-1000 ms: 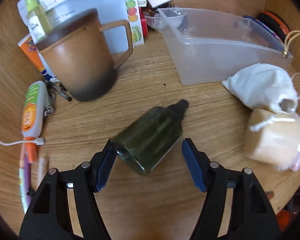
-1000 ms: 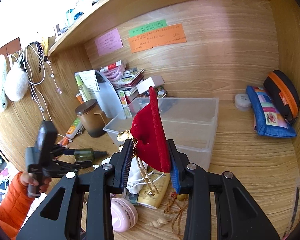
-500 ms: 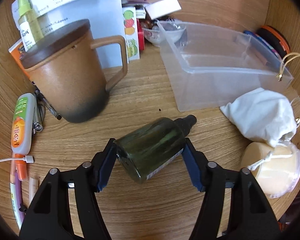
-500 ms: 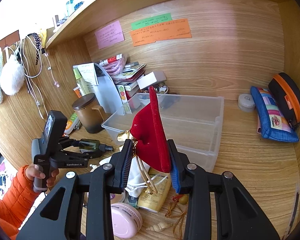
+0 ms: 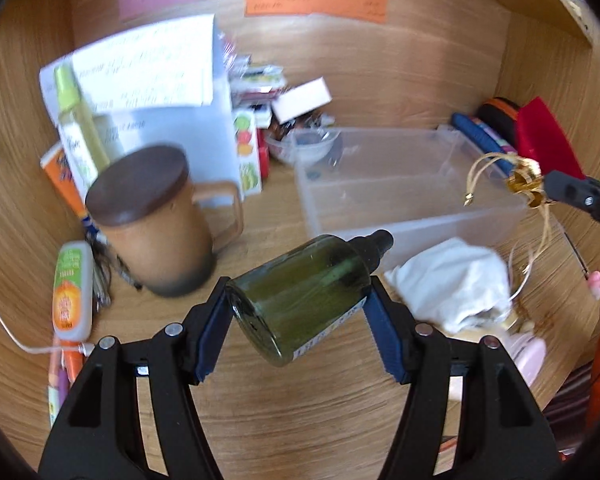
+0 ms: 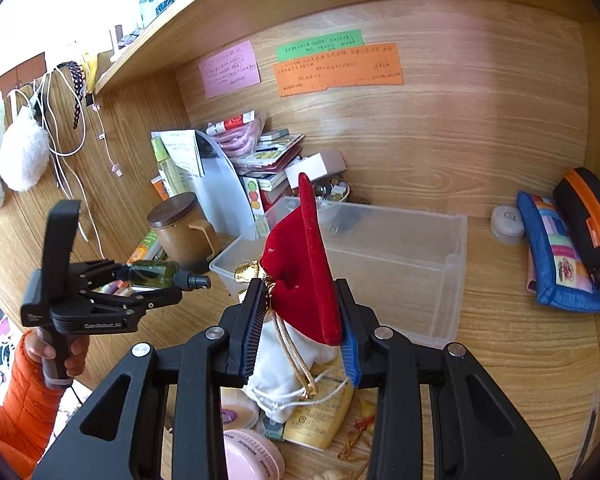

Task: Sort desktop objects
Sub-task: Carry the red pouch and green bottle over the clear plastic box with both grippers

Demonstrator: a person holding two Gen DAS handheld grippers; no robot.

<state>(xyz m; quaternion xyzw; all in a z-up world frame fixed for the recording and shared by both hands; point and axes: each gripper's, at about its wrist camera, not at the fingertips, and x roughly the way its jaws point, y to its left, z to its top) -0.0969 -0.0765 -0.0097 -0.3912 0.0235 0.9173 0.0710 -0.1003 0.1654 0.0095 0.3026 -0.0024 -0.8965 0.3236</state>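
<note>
My left gripper [image 5: 300, 320] is shut on a dark green bottle [image 5: 304, 296] with a black cap, held in the air above the desk, cap pointing toward the clear plastic bin [image 5: 404, 184]. The bottle also shows in the right wrist view [image 6: 154, 274]. My right gripper [image 6: 302, 332] is shut on a red velvet pouch [image 6: 304, 272] with gold cord, held just in front of the bin [image 6: 400, 264]. The pouch shows at the right edge of the left wrist view [image 5: 544, 140].
A brown lidded mug [image 5: 156, 220] stands left of the bin. A white drawstring bag [image 5: 452, 284] and a pink round case [image 6: 248, 456] lie in front of it. Pencil cases [image 6: 556, 248] lie at the right. Papers and boxes [image 5: 148, 92] stand behind.
My left gripper closed on the green bottle and lifted it off the desk, tilting up. My right gripper kept holding the red pouch and moved a little toward the bin.
</note>
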